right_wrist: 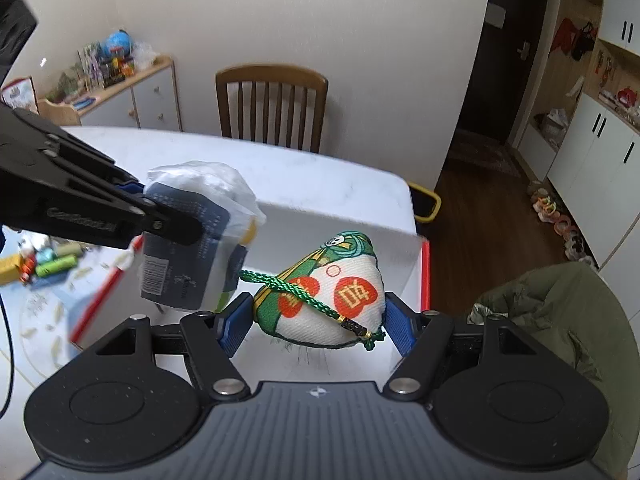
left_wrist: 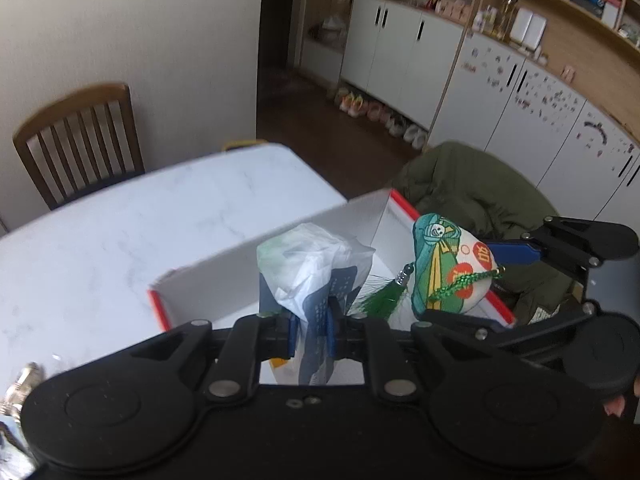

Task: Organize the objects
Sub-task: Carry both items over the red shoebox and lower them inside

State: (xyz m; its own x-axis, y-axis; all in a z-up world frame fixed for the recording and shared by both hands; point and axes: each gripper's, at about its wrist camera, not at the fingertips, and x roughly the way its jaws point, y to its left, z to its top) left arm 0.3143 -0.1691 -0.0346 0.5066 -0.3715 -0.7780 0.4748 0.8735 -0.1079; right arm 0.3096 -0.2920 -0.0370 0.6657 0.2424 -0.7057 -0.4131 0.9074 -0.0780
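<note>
The left claw (left_wrist: pixel 311 330) is clenched on a tissue pack (left_wrist: pixel 316 276), a dark-labelled packet in crumpled clear wrap, held over the near left part of an open white box (left_wrist: pixel 280 240) with red edges. The right claw (right_wrist: pixel 316 322) grips a stuffed sachet (right_wrist: pixel 332 292), white and green with orange discs, a green cord (right_wrist: pixel 296 290) across it and a green tassel (left_wrist: pixel 380 300) hanging below; it hangs over the box's right side. The box sits at the right end of the marble worktop (left_wrist: pixel 160 216). A wooden chair (right_wrist: pixel 272 104) stands at the far side, and a green coat (left_wrist: pixel 472 196) lies right of the box.
</note>
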